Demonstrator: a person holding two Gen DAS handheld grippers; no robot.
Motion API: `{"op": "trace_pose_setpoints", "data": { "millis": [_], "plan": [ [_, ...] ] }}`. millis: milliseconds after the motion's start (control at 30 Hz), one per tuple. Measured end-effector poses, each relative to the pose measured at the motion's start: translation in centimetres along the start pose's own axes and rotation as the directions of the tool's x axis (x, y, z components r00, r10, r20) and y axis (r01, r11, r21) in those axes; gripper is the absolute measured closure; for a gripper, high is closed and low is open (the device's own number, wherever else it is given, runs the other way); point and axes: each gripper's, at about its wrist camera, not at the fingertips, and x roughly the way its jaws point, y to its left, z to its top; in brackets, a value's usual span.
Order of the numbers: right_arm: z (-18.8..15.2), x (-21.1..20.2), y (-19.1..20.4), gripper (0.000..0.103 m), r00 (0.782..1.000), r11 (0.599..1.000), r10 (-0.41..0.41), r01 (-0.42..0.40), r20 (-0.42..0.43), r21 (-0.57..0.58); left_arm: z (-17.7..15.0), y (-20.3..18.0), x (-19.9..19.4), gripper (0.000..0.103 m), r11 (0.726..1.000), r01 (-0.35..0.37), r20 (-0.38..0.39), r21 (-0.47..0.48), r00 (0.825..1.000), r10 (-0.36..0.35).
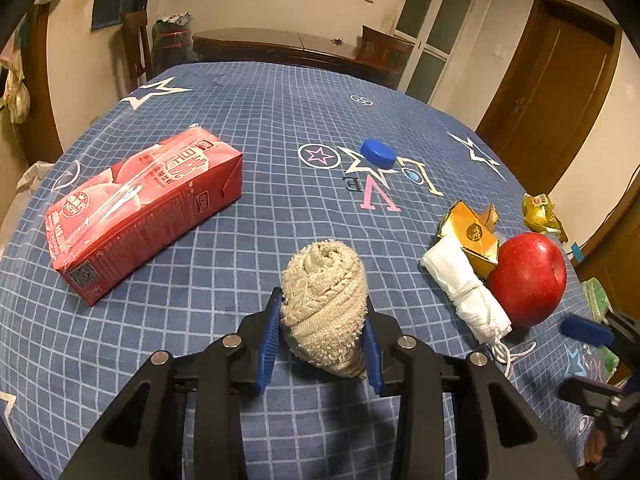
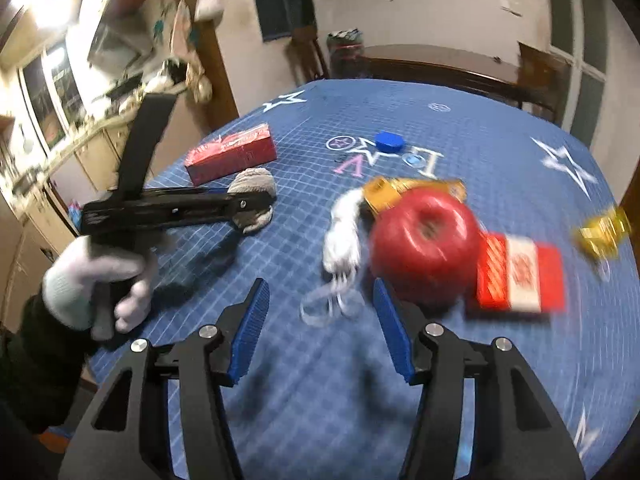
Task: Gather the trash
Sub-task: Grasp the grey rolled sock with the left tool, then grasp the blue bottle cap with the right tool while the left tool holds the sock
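My left gripper (image 1: 320, 320) is shut on a rolled beige towel (image 1: 326, 300) and holds it low over the blue checked tablecloth (image 1: 248, 120); the towel also shows in the right wrist view (image 2: 256, 190). My right gripper (image 2: 320, 312) is open and empty, just short of a crumpled white face mask (image 2: 344, 236) whose loops lie between the jaws. The mask (image 1: 464, 284) lies beside a red apple (image 1: 528, 276) (image 2: 424, 240). A pink drink carton (image 1: 140, 204) (image 2: 232, 154) lies at the left. A blue bottle cap (image 1: 378, 153) (image 2: 390, 141) sits further back.
Gold wrappers (image 1: 474, 232) (image 2: 396, 194) lie behind the apple, another gold wrapper (image 1: 540, 212) (image 2: 600, 236) at the right. A red and white box (image 2: 520, 272) lies right of the apple. A wooden table (image 1: 280, 44) and chairs stand behind.
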Motion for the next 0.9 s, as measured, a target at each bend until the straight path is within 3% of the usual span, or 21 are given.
{"op": "trace_pose_setpoints", "data": {
  "millis": [133,233,300,433,500,600,700,900],
  "plan": [
    [2.3,2.9,1.8,0.051,0.997,0.992,-0.080,0.077,-0.020,-0.104,0.0,0.0,0.1,0.066,1.000,0.005,0.001,-0.006,1.000,-0.005],
    [3.2,4.6,1.8,0.055,0.992,0.987,-0.118,0.112,-0.048,-0.116,-0.1,0.0,0.1,0.066,1.000,0.007,0.002,-0.008,1.000,-0.007],
    [3.4,5.2,1.7,0.055,0.992,0.988,-0.116,0.110,-0.056,-0.104,-0.1,0.0,0.1,0.066,1.000,0.008,0.002,-0.010,1.000,-0.008],
    [5.5,3.7,2.2,0.055,0.999,0.994,-0.032,0.030,-0.018,-0.102,-0.1,0.0,0.1,0.066,1.000,0.008,0.003,-0.011,1.000,-0.008],
    [7.5,3.6,1.6,0.054,0.999,0.993,-0.045,0.044,-0.008,-0.110,-0.2,0.1,0.1,0.066,1.000,0.008,0.003,-0.012,1.000,-0.008],
    [11.3,6.4,-1.7,0.053,0.993,0.995,-0.076,0.070,-0.093,-0.070,-0.2,0.1,0.1,0.066,1.000,0.009,0.003,-0.012,1.000,-0.009],
    [14.4,10.9,-5.4,0.054,0.971,0.995,-0.101,0.098,-0.216,-0.024,-0.2,0.0,0.2,0.065,1.000,0.008,0.003,-0.013,1.000,-0.008],
    [17.9,16.4,-7.7,0.054,0.931,0.995,-0.099,0.104,-0.352,-0.003,-0.2,-0.1,0.1,0.065,1.000,0.011,0.005,-0.022,1.000,-0.011]
  ]
}}
